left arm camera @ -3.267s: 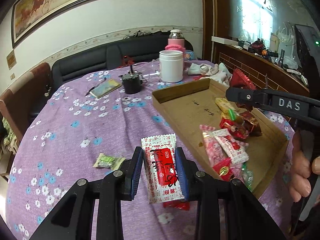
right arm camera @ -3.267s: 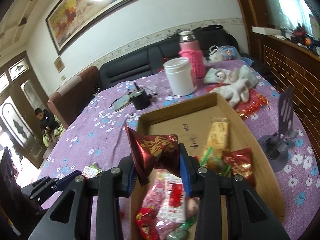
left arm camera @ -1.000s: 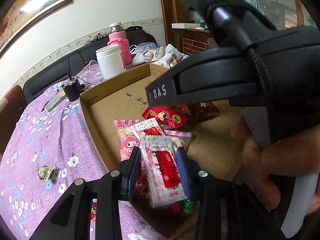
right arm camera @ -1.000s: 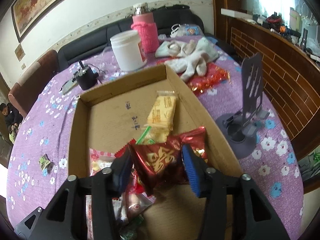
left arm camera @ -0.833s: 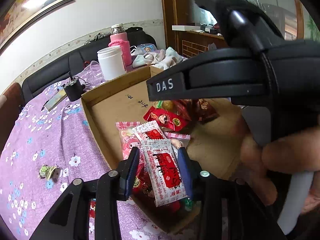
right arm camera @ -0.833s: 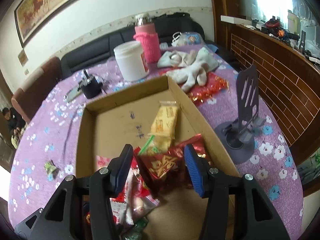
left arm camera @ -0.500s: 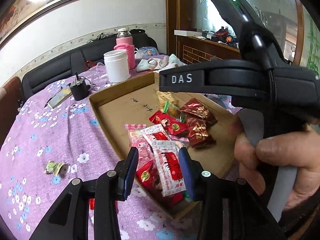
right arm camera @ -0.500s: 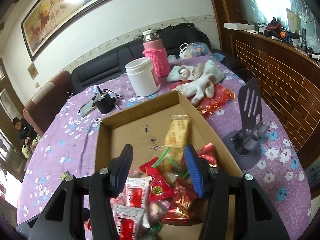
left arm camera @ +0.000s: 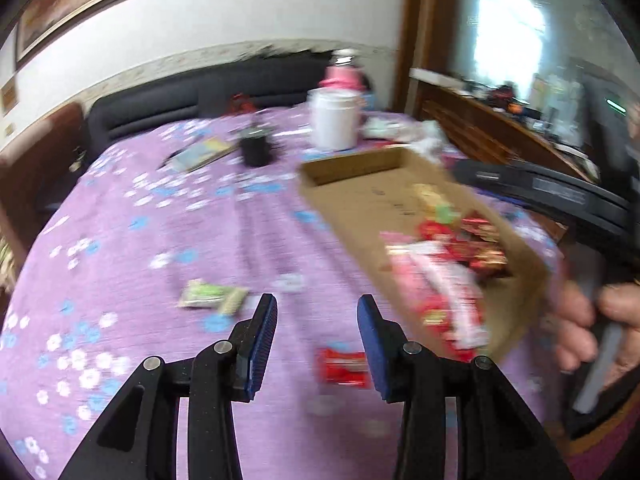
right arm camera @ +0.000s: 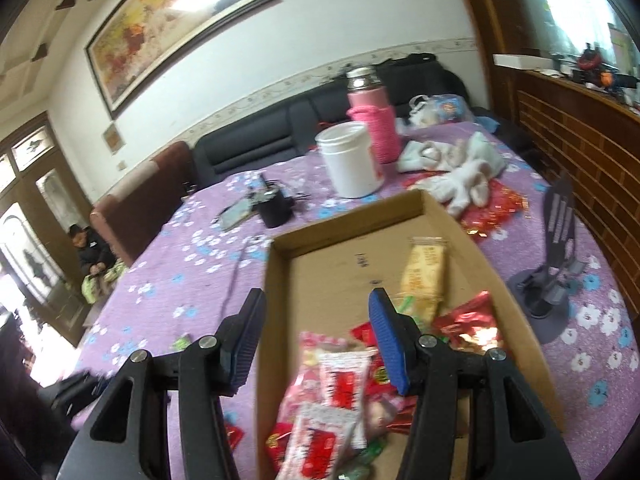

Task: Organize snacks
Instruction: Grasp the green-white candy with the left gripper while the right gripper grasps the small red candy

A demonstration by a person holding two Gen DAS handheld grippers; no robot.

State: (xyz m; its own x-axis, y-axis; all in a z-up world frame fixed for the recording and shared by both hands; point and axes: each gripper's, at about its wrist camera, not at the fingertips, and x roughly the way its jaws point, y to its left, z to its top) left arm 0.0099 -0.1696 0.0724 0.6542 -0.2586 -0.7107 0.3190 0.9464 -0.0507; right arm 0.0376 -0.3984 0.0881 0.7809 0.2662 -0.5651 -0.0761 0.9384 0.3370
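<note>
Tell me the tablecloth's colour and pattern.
The tablecloth is purple with small white and blue flowers; the right wrist view shows it sharpest.

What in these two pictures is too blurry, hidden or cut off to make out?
- Left wrist view: motion blur smears the small green packet and red packet on the purple tablecloth; labels unreadable.
- Right wrist view: the brown cardboard tray's near end is cut off by the bottom edge.

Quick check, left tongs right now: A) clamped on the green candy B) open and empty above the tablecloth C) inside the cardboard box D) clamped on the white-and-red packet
B: the left tongs stand open with nothing between them, only the purple tablecloth below.
</note>
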